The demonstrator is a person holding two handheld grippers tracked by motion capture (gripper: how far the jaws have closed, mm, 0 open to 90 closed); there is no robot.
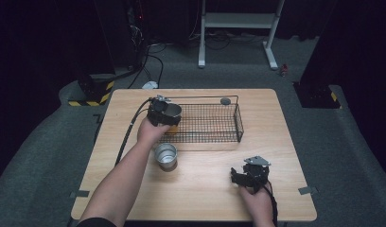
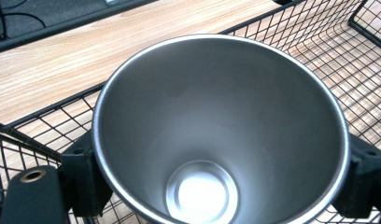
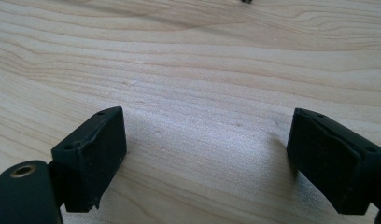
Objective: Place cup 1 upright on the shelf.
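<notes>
A steel cup (image 2: 216,135) is gripped by the left gripper (image 1: 163,113), its two black jaws being pressed against opposite sides of the cup's wall just below the rim, as is seen in the left gripper view; the cup is held upright with its open mouth upward, and its shiny round bottom is seen from above; it is carried over the near left corner of a black wire basket (image 1: 214,124), whose mesh floor and rim wires are seen around and beneath it; whether the cup touches the mesh cannot be told. The basket is set on the far half of a light wooden table (image 1: 285,156), and a small dark round object (image 1: 225,100) is seen at its far rim. A second steel cup (image 1: 166,156) is stood upright on the table just near of the basket's near left corner, close beside the left forearm (image 1: 125,184). The right gripper (image 1: 245,175) is held low over the near right part of the table, well apart from the basket and both cups; in the right gripper view its jaws are seen spread wide with bare wood between them, and nothing is held.
</notes>
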